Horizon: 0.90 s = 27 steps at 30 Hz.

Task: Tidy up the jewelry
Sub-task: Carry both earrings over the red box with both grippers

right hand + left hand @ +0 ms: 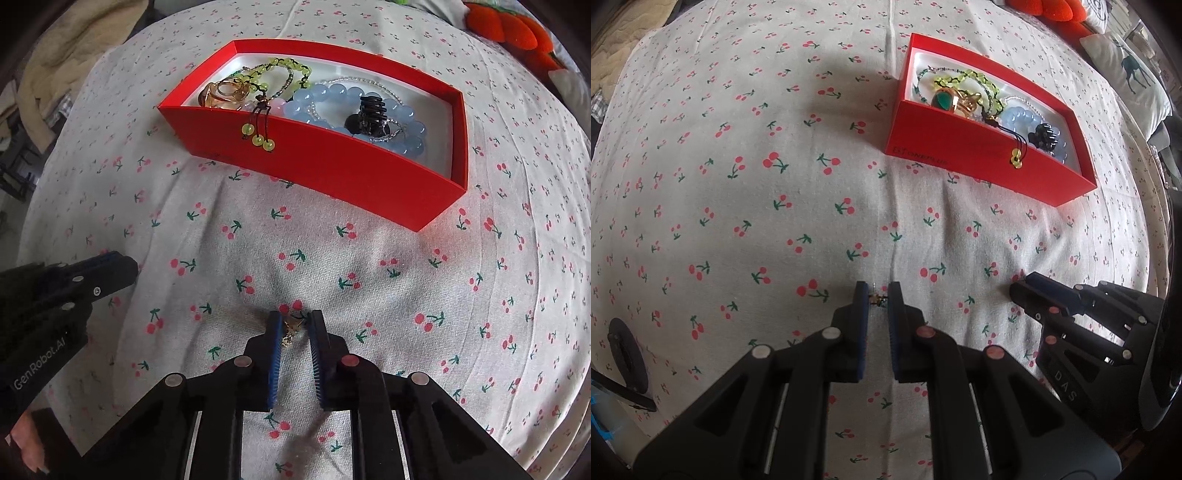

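2 grippers work near the red box (332, 166) of jewelry on the cherry-print cloth (406, 295): the left gripper (878, 299), marked "GenRobot.AI", and right gripper (295, 325), marked "DAS", each pinch a small gold earring (288, 334).

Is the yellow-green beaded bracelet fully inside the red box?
No. The yellow-green beaded bracelet lies inside, but its tassel beads drape outside the red cardboard box's front wall.

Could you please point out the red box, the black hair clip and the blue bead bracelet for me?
red box (332, 173): right wrist view, on its near outer wall.
black hair clip (371, 112): right wrist view, on its ribbed body.
blue bead bracelet (415, 127): right wrist view, on a right-side bead.
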Motion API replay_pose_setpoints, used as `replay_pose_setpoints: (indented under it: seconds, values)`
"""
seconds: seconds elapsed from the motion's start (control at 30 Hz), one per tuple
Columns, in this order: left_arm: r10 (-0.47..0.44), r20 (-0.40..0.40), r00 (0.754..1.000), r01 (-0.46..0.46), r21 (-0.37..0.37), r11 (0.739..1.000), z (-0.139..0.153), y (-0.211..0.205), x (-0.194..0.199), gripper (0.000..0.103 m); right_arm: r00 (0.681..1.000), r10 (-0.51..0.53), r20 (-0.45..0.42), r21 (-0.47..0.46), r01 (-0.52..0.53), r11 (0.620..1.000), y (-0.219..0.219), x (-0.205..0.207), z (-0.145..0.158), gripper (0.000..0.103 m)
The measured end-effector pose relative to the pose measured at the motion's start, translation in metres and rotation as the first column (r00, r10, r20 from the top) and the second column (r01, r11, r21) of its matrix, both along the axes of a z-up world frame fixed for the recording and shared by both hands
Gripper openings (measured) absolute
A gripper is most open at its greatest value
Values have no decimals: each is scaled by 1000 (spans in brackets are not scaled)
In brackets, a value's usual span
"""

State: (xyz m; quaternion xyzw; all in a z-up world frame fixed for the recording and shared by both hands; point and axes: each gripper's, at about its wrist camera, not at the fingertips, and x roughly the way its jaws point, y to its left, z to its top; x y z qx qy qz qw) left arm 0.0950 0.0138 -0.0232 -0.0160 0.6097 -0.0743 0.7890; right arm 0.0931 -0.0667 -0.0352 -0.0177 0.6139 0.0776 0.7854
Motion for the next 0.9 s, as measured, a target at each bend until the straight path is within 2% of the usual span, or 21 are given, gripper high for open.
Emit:
replay_pose_setpoints:
  seconds: [0.33, 0.6, 0.9]
  values:
    - [-2, 1, 1000, 2, -4, 1000, 1, 0, -2, 12, 1000, -5, 7, 22, 5, 1000, -10, -14, 4, 9]
    - [-6, 16, 1000, 7, -22, 1000, 6, 2, -5, 12, 999, -15, 36, 41, 14, 999, -50, -8, 16, 9]
    - [-26, 118, 993, 38, -97, 995, 32, 0, -7, 12, 989, -55, 138, 118, 39, 992, -73, -11, 48, 9]
